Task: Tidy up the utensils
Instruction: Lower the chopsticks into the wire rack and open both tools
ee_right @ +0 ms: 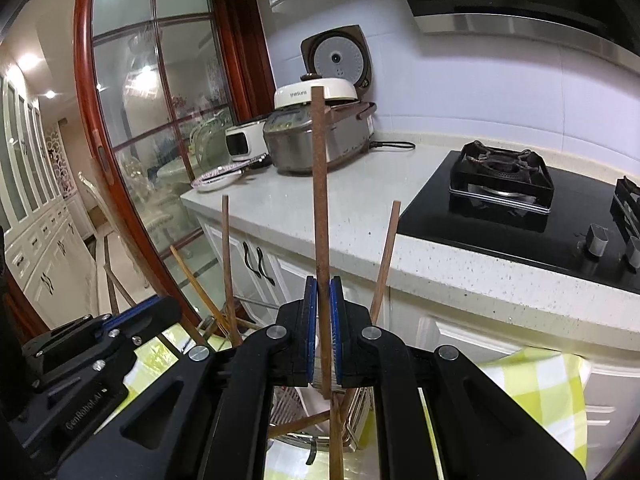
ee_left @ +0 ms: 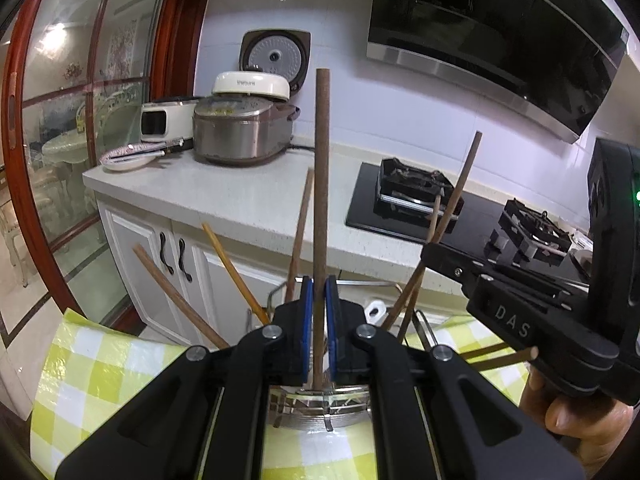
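The left gripper (ee_left: 319,312) and right gripper (ee_right: 324,312) are each clamping an upright chopstick (ee_left: 321,200) directly over the wire holder (ee_left: 320,404) below.

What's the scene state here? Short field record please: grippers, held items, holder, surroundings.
left gripper: shut on a dark chopstick, held upright
right gripper: shut on a second chopstick, also upright
holder: metal wire rack below both grippers, on the checked cloth
loose chopsticks: several leaning at mixed angles in the holder
background: counter with rice cooker and gas hob
task status: chopsticks not yet released into the holder
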Demonstrator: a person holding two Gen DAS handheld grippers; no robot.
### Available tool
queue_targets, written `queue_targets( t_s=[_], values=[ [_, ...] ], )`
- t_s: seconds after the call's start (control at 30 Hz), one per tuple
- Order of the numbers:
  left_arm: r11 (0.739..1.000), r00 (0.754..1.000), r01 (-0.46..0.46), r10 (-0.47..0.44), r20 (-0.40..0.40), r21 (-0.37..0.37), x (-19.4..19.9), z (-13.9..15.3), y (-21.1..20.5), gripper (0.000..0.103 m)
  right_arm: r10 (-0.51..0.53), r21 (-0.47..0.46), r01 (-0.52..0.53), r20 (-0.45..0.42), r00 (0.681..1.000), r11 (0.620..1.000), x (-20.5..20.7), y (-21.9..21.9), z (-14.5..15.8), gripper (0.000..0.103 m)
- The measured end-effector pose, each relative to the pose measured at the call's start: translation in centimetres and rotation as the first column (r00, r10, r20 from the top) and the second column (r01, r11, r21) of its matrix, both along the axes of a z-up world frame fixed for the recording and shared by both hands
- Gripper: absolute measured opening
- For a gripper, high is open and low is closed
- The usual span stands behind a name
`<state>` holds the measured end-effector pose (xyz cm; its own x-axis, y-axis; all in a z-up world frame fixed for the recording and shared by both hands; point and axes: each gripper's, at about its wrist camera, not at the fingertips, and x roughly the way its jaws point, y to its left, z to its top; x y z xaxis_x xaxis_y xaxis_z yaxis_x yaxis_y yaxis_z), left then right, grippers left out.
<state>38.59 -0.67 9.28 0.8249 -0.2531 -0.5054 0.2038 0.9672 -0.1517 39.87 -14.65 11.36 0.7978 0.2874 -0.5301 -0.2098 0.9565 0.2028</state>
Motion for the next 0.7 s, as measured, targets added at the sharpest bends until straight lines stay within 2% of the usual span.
queue_targets(
  t_s=[0.17,0.23,0.27,0.3,0.4,0.43,0.7],
  values=[
    [1.0,0.999,-0.002,0.002,-0.035,-0.005,0.5,-0.9,0.0,0.01,-0.007,-0.017,0.006,-0.037,0.999,1.0,0.3,0.1,-0.9,0.01],
    [1.0,0.999,-0.009,0.009,-0.04,-0.004,0.5,-1.0,0.2,0.028,-0.012,-0.031,0.011,-0.052,0.999,0.999,0.4,0.1,-1.2,0.01],
    [1.0,0.999,-0.011,0.011,-0.037,-0.004,0.4,-1.0,0.3,0.031,-0.018,-0.032,0.016,-0.056,0.998,0.999,0.5,0.0,-1.3,0.012],
    [1.0,0.999,-0.01,0.01,-0.034,-0.003,0.3,-1.0,0.3,0.033,-0.023,-0.034,0.021,-0.057,0.998,0.999,0.4,-0.1,-1.2,0.017],
    [1.0,1.0,-0.012,0.012,-0.026,0.004,-0.3,-0.8,0.6,0.036,-0.051,-0.051,0.049,-0.032,0.998,0.997,-0.2,-0.4,-0.9,0.049],
    [1.0,1.0,-0.013,0.013,-0.022,0.005,-0.5,-0.7,0.7,0.038,-0.057,-0.053,0.056,-0.014,0.998,0.997,-0.6,-0.5,-0.6,0.053],
    [1.0,1.0,-0.018,0.018,0.015,0.016,-3.1,0.9,1.0,0.05,-0.113,-0.062,0.116,0.048,0.992,0.991,-3.8,-1.8,0.8,0.058]
  ],
)
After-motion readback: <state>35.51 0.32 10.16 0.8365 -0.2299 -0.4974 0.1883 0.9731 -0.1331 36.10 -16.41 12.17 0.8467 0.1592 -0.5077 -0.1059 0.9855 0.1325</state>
